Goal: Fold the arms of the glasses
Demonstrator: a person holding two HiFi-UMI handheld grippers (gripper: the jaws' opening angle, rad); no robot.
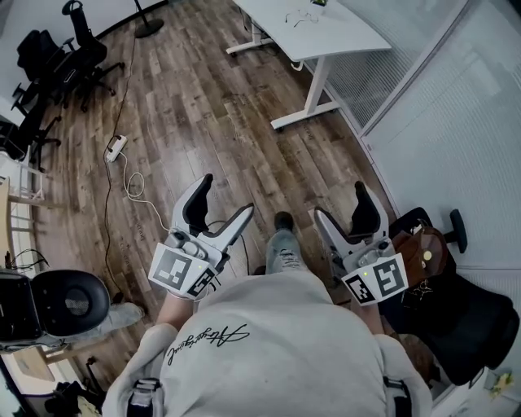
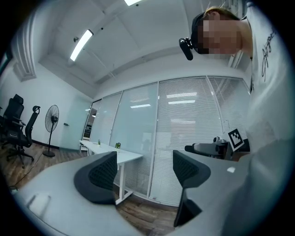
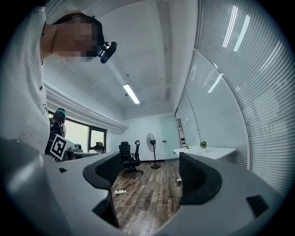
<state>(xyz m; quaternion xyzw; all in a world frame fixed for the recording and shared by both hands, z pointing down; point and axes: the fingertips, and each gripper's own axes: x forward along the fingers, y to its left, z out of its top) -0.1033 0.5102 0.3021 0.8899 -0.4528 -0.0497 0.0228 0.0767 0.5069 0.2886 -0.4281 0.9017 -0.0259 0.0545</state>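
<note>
The glasses (image 1: 299, 16) are a small thin shape lying on the white table (image 1: 342, 37) far ahead, at the top of the head view; their arms are too small to make out. Both grippers are held close to the person's body, well away from that table. My left gripper (image 1: 221, 210) is open with nothing between its jaws, and the left gripper view (image 2: 144, 170) shows only the room through the gap. My right gripper (image 1: 346, 216) is likewise open and empty, which the right gripper view (image 3: 152, 175) confirms.
A wooden floor (image 1: 212, 106) stretches between the person and the table. A power strip (image 1: 116, 147) with a white cable lies at the left. Black office chairs (image 1: 57, 57) stand at the far left. A black chair with a brown bag (image 1: 419, 252) is at the right, by the blinds-covered glass wall (image 1: 456, 122).
</note>
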